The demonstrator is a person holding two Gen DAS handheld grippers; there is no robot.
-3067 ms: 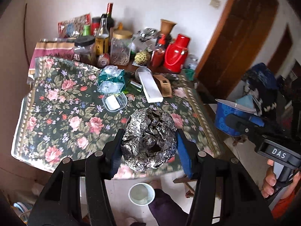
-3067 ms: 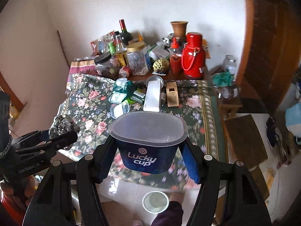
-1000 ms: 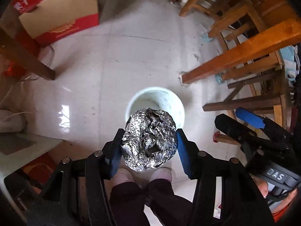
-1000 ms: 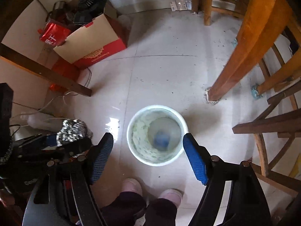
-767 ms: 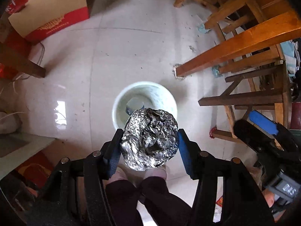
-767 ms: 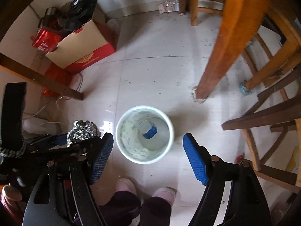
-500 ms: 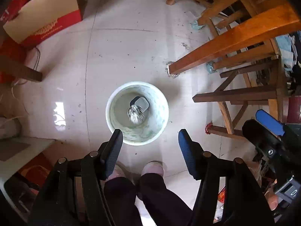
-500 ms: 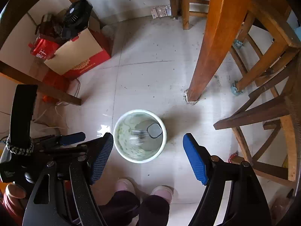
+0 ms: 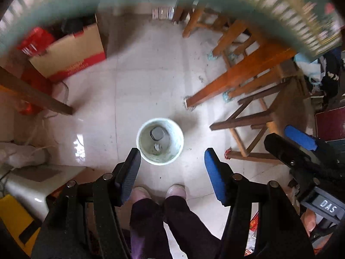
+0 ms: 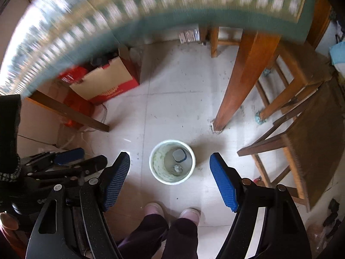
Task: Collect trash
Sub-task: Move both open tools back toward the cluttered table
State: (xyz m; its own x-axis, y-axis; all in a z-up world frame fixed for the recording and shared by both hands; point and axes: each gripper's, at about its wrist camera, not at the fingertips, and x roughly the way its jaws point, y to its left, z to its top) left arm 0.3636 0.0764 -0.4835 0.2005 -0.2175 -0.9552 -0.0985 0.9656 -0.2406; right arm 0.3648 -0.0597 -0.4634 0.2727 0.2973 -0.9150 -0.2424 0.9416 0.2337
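A pale green trash bin (image 9: 160, 159) stands on the tiled floor below both grippers; it also shows in the right wrist view (image 10: 158, 176). Inside it lie a crumpled foil ball (image 9: 157, 147) (image 10: 178, 169) and a blue cup (image 9: 157, 133) (image 10: 179, 155). My left gripper (image 9: 172, 170) is open and empty, high above the bin. My right gripper (image 10: 169, 178) is open and empty, also high above the bin. The right gripper also shows at the right of the left wrist view (image 9: 299, 138), and the left gripper at the left of the right wrist view (image 10: 69, 155).
The blurred edge of the floral tablecloth (image 10: 129, 21) arcs across the top. A wooden table leg (image 10: 239, 90) and wooden stools (image 10: 301, 116) stand to the right. A red and tan cardboard box (image 9: 71, 54) lies at the left. The person's feet (image 10: 170, 213) are just below the bin.
Both grippers have risen, so the bin looks smaller and the tablecloth edge has come into view. The foil ball has settled at the bottom of the bin.
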